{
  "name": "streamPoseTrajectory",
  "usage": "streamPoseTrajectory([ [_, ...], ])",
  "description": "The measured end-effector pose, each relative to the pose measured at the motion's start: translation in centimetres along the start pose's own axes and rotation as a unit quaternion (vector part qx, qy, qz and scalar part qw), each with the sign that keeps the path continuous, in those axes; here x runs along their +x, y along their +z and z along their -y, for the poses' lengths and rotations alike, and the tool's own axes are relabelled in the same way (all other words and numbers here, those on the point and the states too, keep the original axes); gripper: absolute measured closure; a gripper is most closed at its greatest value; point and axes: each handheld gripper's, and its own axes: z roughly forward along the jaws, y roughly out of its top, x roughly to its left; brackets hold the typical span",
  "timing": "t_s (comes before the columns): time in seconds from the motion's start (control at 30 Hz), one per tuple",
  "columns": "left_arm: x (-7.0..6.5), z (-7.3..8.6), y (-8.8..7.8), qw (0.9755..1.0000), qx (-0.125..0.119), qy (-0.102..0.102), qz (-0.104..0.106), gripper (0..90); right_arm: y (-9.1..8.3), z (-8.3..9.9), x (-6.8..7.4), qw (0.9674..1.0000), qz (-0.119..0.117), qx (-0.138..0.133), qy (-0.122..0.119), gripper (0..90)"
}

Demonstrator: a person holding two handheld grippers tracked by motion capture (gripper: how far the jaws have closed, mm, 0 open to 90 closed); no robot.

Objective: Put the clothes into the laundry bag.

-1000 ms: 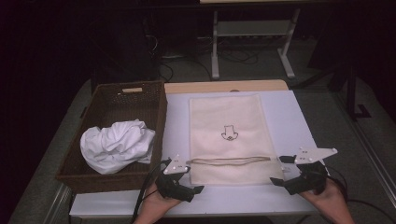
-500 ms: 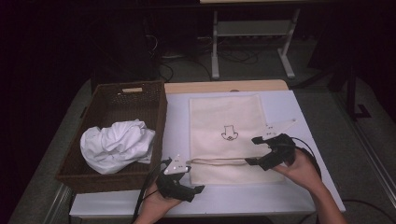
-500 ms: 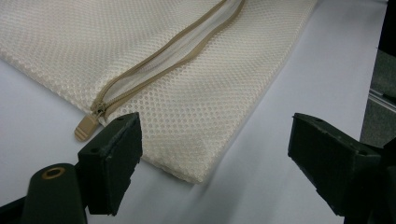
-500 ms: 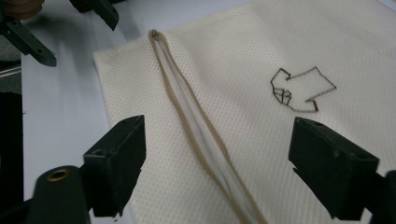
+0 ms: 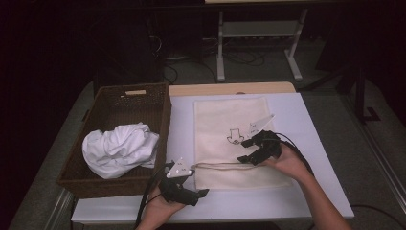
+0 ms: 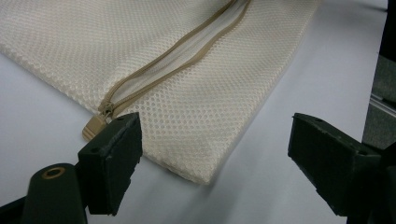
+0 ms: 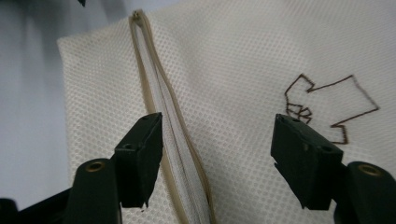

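Hovering right hand-held gripper (image 7: 217,156) (closing) over mesh bag (image 7: 233,70).

— What do we have under everything here?

— We see a table (image 5: 316,143) with a pale, smooth top and a strip of bare wood along its far edge.

— And what lies straight on it?

— We count two things. A dark wicker basket (image 5: 143,103) sits on the left part, reaching close to the near edge. Just beside it, on the middle of the top, a cream mesh laundry bag (image 5: 220,120) lies flat, its zipper (image 6: 187,51) running across near the front end.

— Do they touch?

— We see a narrow strip of tabletop between them.
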Motion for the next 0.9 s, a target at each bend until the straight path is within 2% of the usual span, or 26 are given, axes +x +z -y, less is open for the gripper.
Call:
streamPoseTrajectory([
  [0.13, 0.0, 0.0, 0.2, 1.0, 0.004, 0.003, -0.003, 17.5, 1.4, 0.1, -0.2, 0.9998, -0.005, 0.019, -0.01, 39.1],
  [0.27, 0.0, 0.0, 0.2, 1.0, 0.003, 0.0, -0.002, 17.6, 2.4, 0.3, -0.4, 0.9992, -0.014, 0.035, -0.01, 46.9],
  [0.33, 0.0, 0.0, 0.2, 1.0, 0.003, -0.001, -0.001, 17.6, 2.8, 0.4, -0.4, 0.9989, -0.018, 0.041, -0.018, 50.0],
  [0.47, 0.1, 0.1, 0.4, 0.9999, 0.011, 0.002, -0.001, 17.6, 3.2, 0.3, -0.1, 0.9982, -0.015, 0.047, -0.034, 54.4],
  [0.5, 0.0, 0.1, 0.5, 0.9999, 0.012, 0.001, -0.003, 17.6, 3.3, 0.3, -0.1, 0.9982, -0.013, 0.044, -0.038, 59.2],
  [0.6, 0.0, 0.1, 0.5, 0.9999, 0.01, 0.0, -0.003, 17.6, 3.3, 0.4, -0.1, 0.998, -0.014, 0.043, -0.045, 64.8],
  [0.67, 0.0, 0.1, 0.6, 0.9999, 0.01, 0.0, -0.003, 17.6, 3.4, 0.3, 0.0, 0.9978, -0.016, 0.043, -0.048, 65.4],
  [0.7, 0.0, 0.1, 0.6, 1.0, 0.009, -0.002, -0.002, 17.6, 3.4, 0.3, 0.2, 0.9973, -0.017, 0.044, -0.057, 64.9],
  [0.77, 0.0, 0.1, 0.7, 0.9999, 0.012, -0.001, -0.001, 17.6, 3.5, 0.2, 0.5, 0.9964, -0.025, 0.048, -0.065, 59.4],
  [0.9, -0.1, 0.0, 0.8, 0.9999, 0.012, -0.003, 0.0, 17.6, 3.7, 0.0, 0.9, 0.9946, -0.016, 0.053, -0.088, 59.3],
])
